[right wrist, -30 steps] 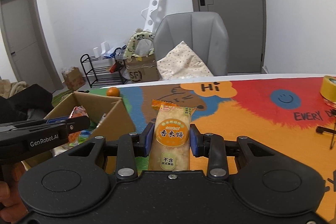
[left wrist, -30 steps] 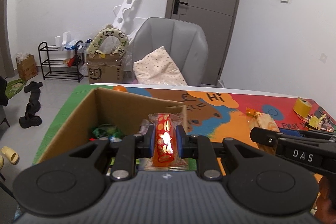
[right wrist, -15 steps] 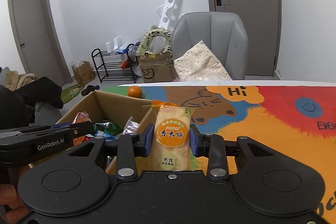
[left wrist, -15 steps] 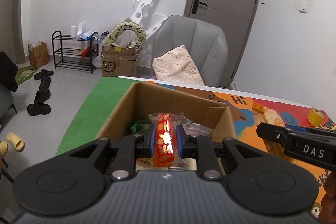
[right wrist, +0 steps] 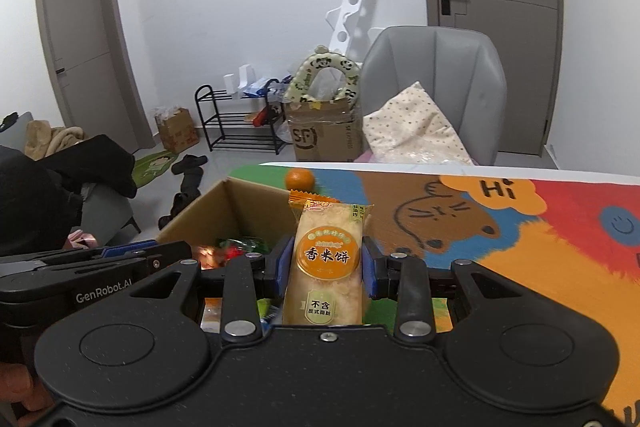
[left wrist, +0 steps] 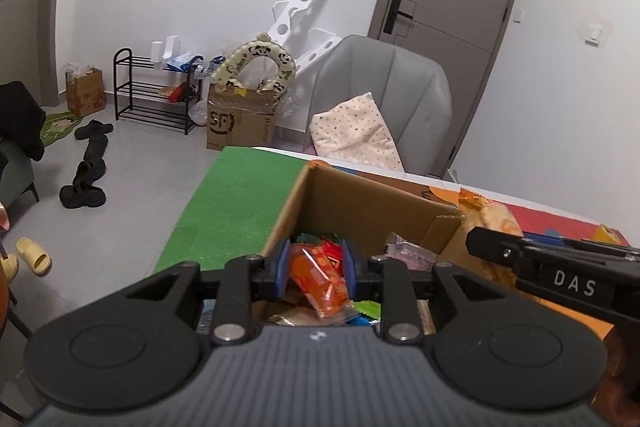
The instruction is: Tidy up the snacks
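Note:
Over the open cardboard box (left wrist: 360, 195), my left gripper (left wrist: 315, 269) has its jaws opening. The red-orange snack packet (left wrist: 320, 281) lies tilted and loose between the blue pads, above several snacks in the box. My right gripper (right wrist: 326, 263) is shut on a pale rice-cracker packet (right wrist: 328, 227), held upright over the box's (right wrist: 256, 203) right rim. That packet (left wrist: 492, 215) and the right gripper's black finger also show at the right of the left wrist view. In the right wrist view, the left gripper's body (right wrist: 100, 267) sits at the left.
The box stands on a colourful play mat (right wrist: 520, 227) on the table, with a green strip (left wrist: 240, 195) to its left. An orange (right wrist: 299, 179) lies behind the box. A grey chair (right wrist: 436, 75) with a cushion stands past the table's far edge.
Both grippers have moved left over the box. The left jaws have parted, and the red-orange packet has tipped from upright to slanted between them. The right grip is unchanged.

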A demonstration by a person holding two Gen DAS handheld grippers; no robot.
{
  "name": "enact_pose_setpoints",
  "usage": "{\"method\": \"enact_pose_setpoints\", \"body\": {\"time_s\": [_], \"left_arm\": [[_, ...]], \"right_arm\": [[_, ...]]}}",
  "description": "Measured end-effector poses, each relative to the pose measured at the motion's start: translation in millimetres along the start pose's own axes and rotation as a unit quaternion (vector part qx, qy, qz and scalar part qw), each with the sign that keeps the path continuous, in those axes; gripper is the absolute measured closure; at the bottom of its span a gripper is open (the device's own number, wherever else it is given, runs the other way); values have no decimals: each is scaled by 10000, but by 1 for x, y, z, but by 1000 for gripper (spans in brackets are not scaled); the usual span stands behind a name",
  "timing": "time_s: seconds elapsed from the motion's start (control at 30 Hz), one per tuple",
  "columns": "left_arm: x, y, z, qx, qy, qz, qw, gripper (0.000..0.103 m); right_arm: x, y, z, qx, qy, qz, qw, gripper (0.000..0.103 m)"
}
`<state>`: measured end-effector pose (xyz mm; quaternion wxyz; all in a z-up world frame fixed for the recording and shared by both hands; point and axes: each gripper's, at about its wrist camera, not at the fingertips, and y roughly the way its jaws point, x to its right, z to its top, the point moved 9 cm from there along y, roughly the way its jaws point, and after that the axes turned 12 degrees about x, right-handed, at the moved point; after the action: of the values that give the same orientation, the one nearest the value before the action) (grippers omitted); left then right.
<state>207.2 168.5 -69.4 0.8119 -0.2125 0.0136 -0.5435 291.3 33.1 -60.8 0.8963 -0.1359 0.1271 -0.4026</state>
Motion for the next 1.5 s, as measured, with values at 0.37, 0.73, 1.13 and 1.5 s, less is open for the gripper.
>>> {"method": "enact_pose_setpoints", "body": {"time_s": [0.37, 0.73, 1.13, 1.5], "left_arm": [[-17, -15, 8, 89, -92, 31, 9999, 55], [-12, -22, 12, 257, -35, 110, 9996, 20], [23, -31, 9, 234, 254, -46, 9994, 10], [60, -52, 4, 304, 503, -284, 9979, 9]], "right_arm": [[-26, 6, 7, 30, 4, 161, 9999, 70], [-15, -12, 4, 34, 126, 24, 9999, 33], [30, -45, 0, 149, 322, -588, 9976, 13], [73, -92, -5, 359, 557, -1208, 9905, 0]]}}
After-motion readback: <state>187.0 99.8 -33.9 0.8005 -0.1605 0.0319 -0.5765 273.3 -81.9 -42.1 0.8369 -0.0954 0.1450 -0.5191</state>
